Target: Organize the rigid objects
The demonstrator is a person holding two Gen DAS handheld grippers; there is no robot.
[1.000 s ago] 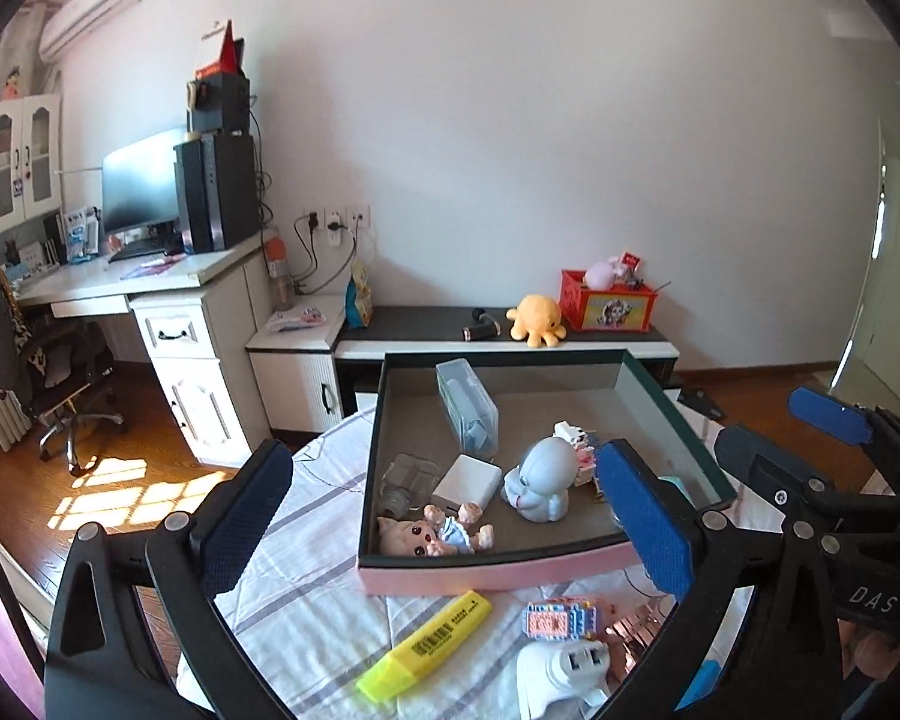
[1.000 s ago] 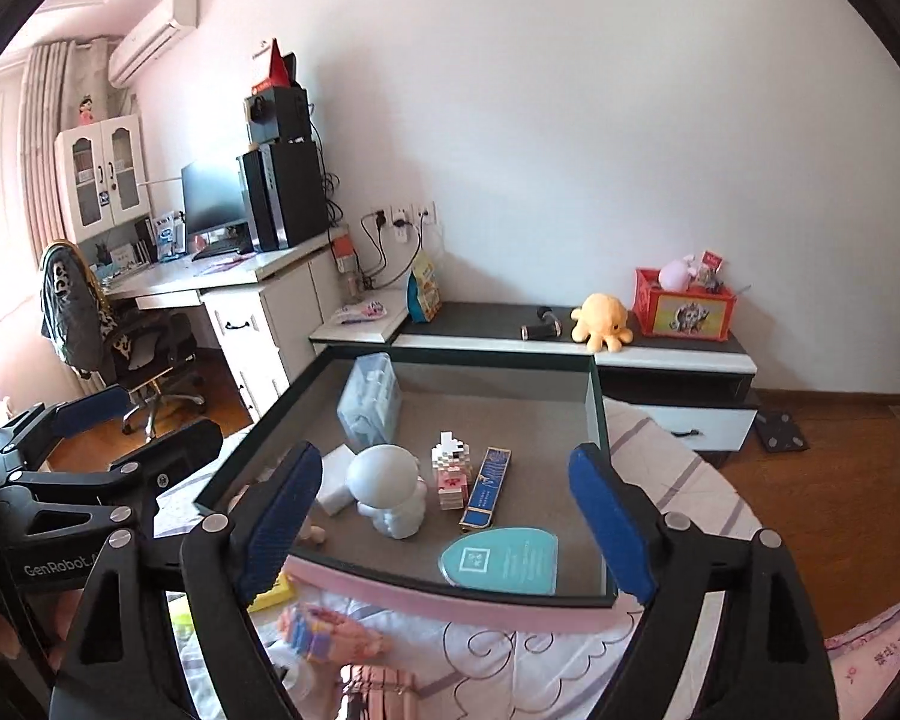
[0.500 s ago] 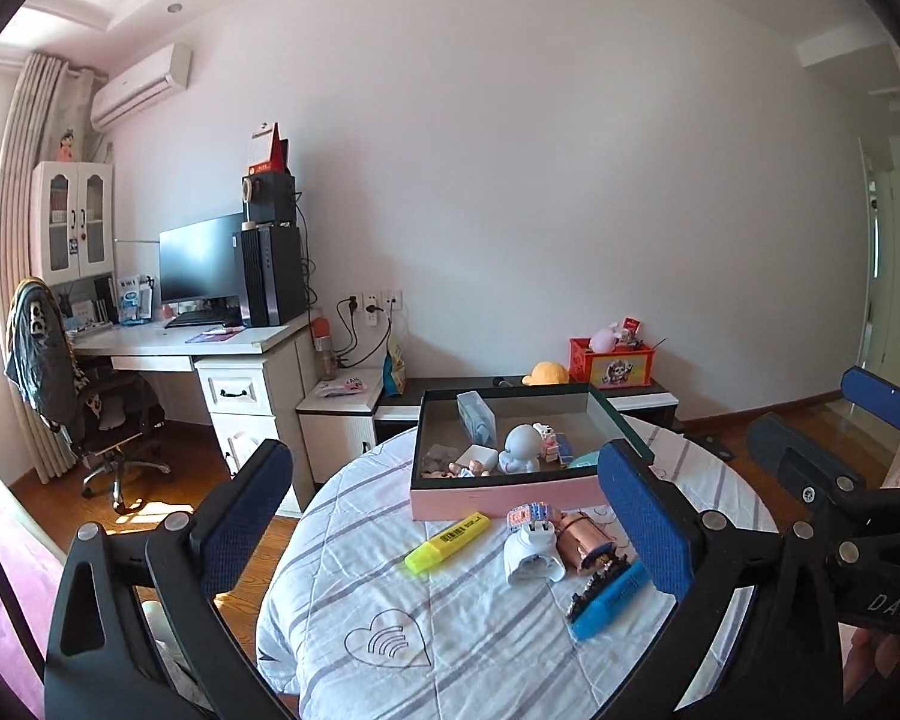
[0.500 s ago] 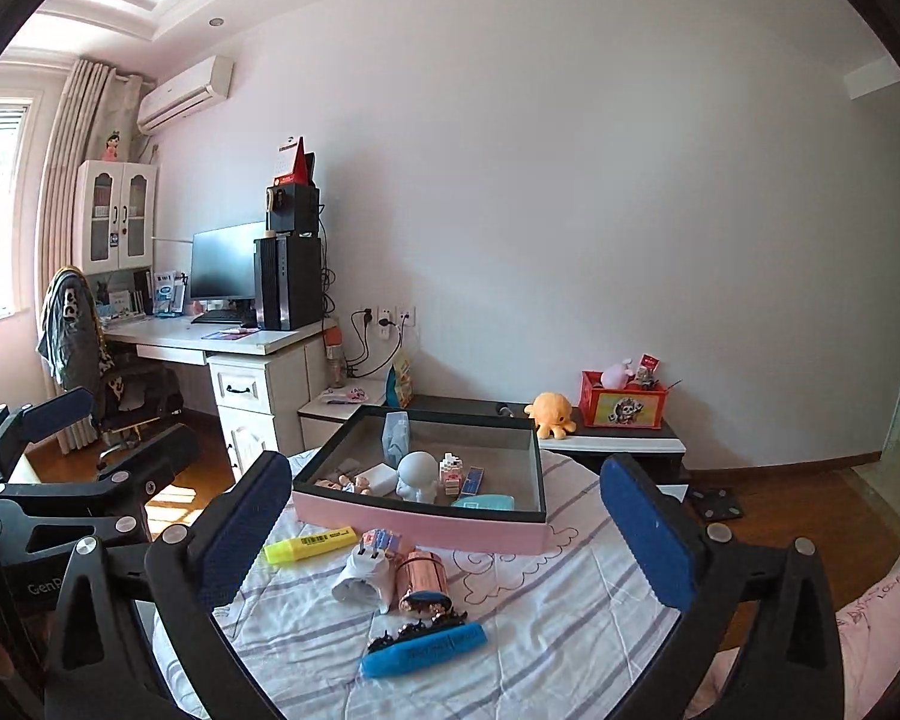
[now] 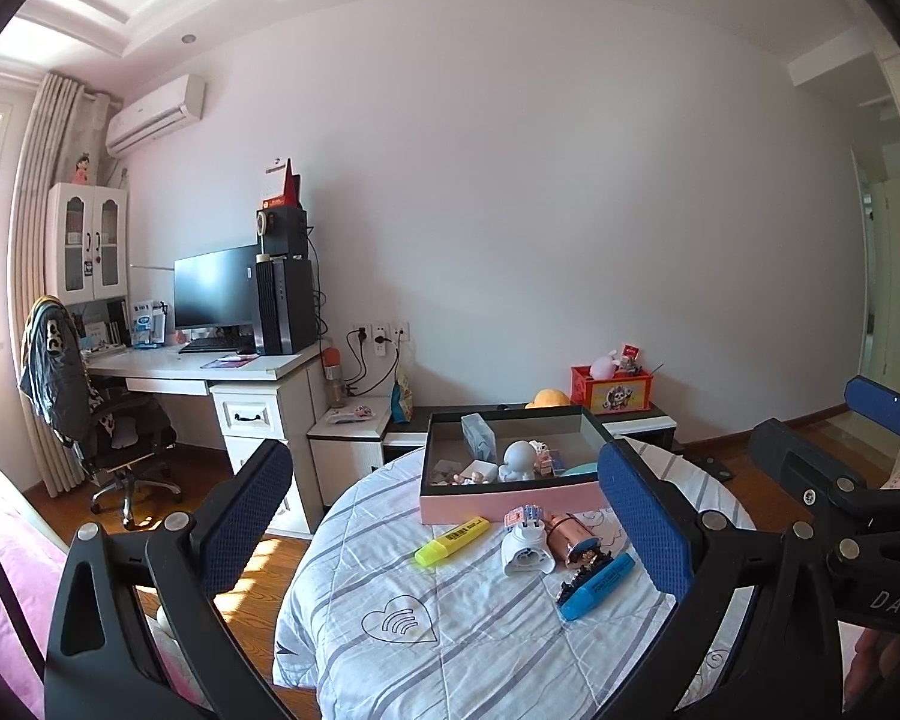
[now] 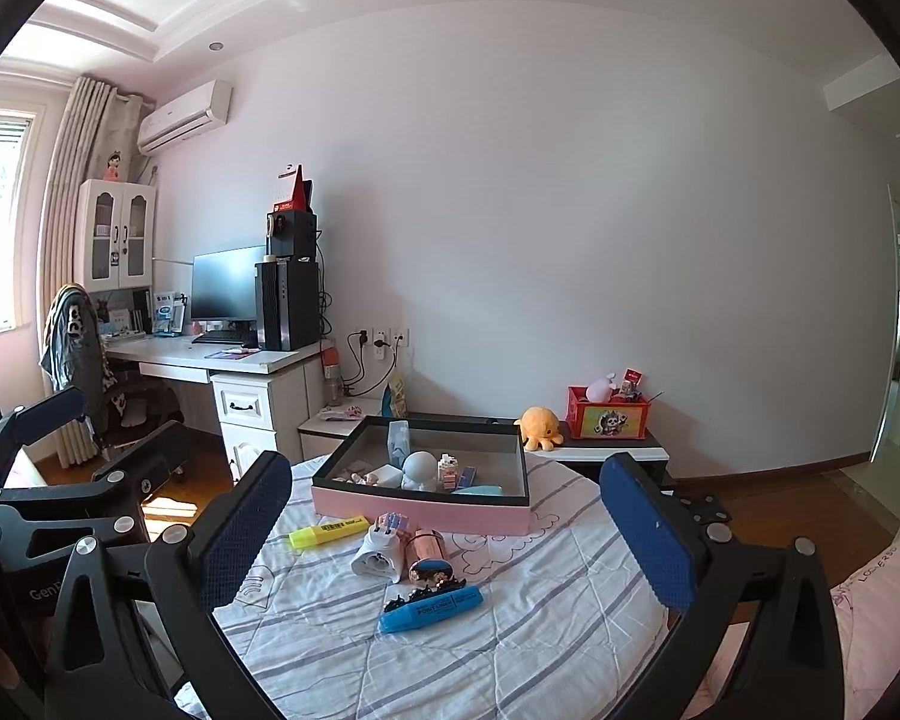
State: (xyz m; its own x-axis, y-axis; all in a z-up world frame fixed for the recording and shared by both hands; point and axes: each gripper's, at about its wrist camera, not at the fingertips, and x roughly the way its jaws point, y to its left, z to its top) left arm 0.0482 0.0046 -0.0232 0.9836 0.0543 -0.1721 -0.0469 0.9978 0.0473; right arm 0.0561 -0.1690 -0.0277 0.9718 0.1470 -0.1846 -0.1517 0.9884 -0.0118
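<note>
A pink box point(image 5: 510, 504) is set on the far part of a round table point(image 5: 450, 630) and holds a grey figure point(image 5: 519, 461) among small toys. In front of the box, a yellow marker point(image 5: 452, 540), white plug point(image 5: 527, 551), copper cylinder point(image 5: 570, 543), black clip point(image 6: 424, 594) and blue marker point(image 5: 597, 585) are laid. The left gripper point(image 5: 444, 540) and right gripper point(image 6: 444, 534) are held wide open and empty, short of these things.

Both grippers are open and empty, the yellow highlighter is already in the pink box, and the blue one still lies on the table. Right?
Not quite. The yellow highlighter is not in the pink box; it lies on the table in front of the box, as both wrist views show. The rest holds: the left gripper and right gripper are open and empty, and the blue highlighter lies on the table.
</note>
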